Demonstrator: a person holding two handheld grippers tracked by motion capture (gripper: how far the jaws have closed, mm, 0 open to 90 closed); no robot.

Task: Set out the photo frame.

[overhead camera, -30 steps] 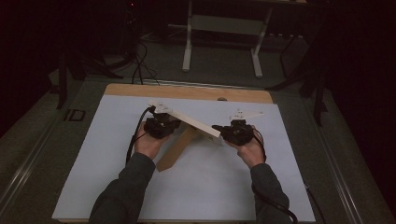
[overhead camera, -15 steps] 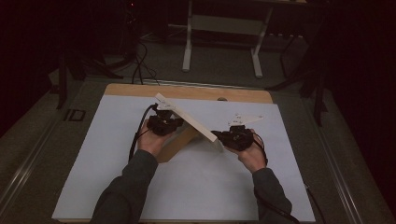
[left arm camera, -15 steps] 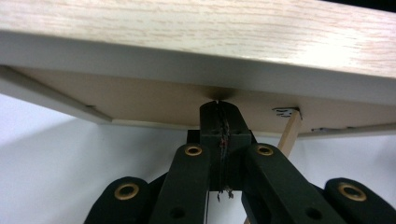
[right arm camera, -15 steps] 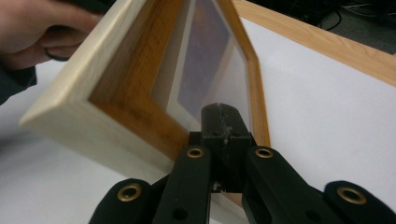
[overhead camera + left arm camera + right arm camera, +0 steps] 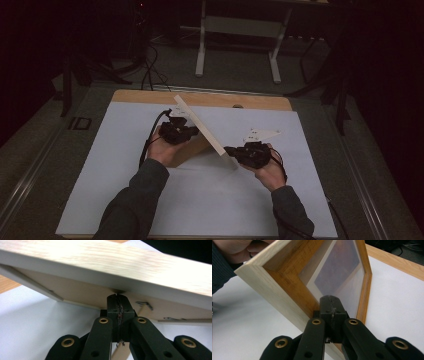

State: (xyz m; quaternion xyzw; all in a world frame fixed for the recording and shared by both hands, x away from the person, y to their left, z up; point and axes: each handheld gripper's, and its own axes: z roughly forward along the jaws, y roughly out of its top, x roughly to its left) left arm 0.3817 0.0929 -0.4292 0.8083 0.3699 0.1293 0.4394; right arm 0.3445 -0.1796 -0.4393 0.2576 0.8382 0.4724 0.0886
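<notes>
A light wooden picture frame (image 5: 205,131) stands tilted on edge on the white mat, between my two grippers. My left gripper (image 5: 194,133) is shut, and its closed tips press against the brown backing board of the frame (image 5: 82,293). Nothing lies between the jaws of the left gripper (image 5: 117,297). My right gripper (image 5: 229,150) is shut too. Its tips (image 5: 331,299) touch the front of the frame (image 5: 284,290), at the inner lip below the glass (image 5: 339,272). The left hand (image 5: 237,247) shows behind the frame's top corner.
A white mat (image 5: 125,200) covers the wooden tabletop (image 5: 260,101), with bare mat on both sides of the hands. Beyond the far edge stand metal table legs (image 5: 202,45), and cables (image 5: 150,60) lie on the dark floor.
The frame has swung to a steeper slant, its far end rising toward the table's back edge. The right gripper has come slightly nearer the person. Both grippers stay shut.
</notes>
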